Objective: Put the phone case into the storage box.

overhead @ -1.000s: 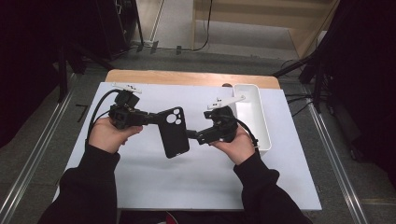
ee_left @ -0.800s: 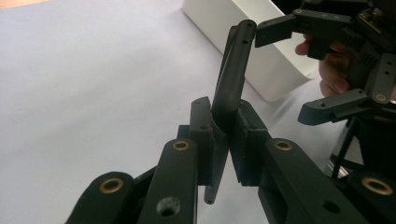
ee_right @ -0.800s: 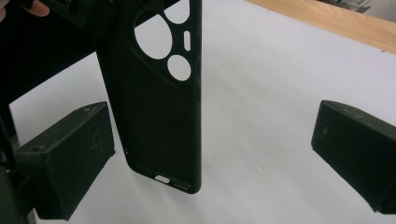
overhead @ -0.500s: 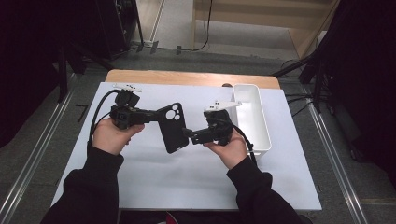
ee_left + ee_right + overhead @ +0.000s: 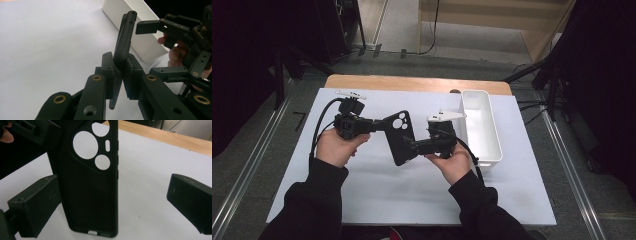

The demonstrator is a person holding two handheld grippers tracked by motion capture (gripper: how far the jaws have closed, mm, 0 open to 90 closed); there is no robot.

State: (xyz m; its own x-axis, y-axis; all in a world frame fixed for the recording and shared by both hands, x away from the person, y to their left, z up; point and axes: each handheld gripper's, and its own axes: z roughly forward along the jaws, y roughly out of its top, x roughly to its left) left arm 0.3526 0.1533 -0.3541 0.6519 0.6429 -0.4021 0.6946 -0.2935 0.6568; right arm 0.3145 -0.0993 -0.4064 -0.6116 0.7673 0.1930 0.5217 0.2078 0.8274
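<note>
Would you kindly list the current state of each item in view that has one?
Phone case: empty, lifted off the table, tilted.
Left tongs: shut on the phone case, clamping its edge.
Right tongs: open, one jaw on each side of the case's lower end.
White bin: empty, resting on the table by the right hand.

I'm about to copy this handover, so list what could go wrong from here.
1. The left hand-held gripper pinches the black phone case only by its thin edge; the soft case could twist or slip out.
2. The right hand-held gripper has its jaws open on either side of the case's lower end; if the left lets go before they shut, the case may drop onto the white table.
3. The white bin stands close beside the right hand; a swing might knock it.
</note>
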